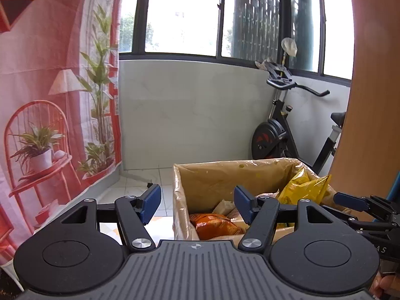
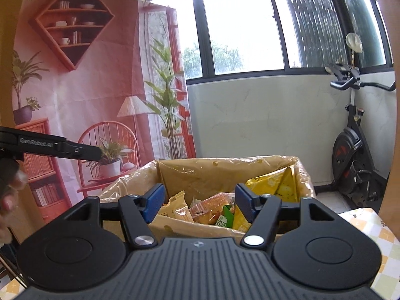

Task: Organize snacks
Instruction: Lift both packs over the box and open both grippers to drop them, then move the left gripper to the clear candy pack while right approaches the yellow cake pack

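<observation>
Straight ahead at twelve o'clock I see the plastic-lined cardboard box (image 2: 303, 175) holding the snacks (image 2: 212, 212), a yellow bag (image 2: 275, 183) at its two o'clock corner, with my left tongs (image 1: 197, 203) and right tongs (image 2: 198, 203) both released, empty.

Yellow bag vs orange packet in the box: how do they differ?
The yellow bag stands tall against the cardboard box's right wall, poking above the rim; the orange packet lies low near the front. The yellow bag looks larger. Both are sealed snacks inside the lined box, untouched.
</observation>
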`<move>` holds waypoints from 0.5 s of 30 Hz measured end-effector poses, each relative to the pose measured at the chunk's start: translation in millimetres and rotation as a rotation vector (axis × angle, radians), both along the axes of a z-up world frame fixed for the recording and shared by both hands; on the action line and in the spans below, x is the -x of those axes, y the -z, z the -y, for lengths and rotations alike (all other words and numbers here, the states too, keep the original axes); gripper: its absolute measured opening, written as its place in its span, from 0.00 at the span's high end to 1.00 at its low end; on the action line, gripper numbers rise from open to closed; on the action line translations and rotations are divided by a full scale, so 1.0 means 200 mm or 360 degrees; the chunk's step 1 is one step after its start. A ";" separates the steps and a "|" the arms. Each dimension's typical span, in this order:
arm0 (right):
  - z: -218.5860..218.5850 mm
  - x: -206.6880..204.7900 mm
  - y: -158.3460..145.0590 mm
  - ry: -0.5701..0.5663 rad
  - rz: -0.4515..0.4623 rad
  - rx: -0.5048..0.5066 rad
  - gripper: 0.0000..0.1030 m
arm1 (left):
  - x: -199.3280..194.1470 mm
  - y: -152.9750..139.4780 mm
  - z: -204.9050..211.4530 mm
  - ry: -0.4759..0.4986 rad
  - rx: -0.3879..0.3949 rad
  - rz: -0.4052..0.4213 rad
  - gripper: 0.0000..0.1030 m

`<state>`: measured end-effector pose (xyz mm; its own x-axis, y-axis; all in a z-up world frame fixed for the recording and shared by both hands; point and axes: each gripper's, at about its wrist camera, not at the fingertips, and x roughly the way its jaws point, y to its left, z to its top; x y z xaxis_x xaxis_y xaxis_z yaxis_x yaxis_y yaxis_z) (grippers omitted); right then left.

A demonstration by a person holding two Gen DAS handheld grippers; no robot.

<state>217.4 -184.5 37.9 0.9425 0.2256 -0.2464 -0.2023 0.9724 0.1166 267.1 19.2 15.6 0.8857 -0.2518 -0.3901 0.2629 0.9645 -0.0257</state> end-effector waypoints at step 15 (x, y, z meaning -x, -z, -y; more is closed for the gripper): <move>0.08 0.24 0.20 0.0083 -0.0011 0.0047 0.36 | 0.24 0.24 -0.07 0.0023 0.0018 -0.0029 0.35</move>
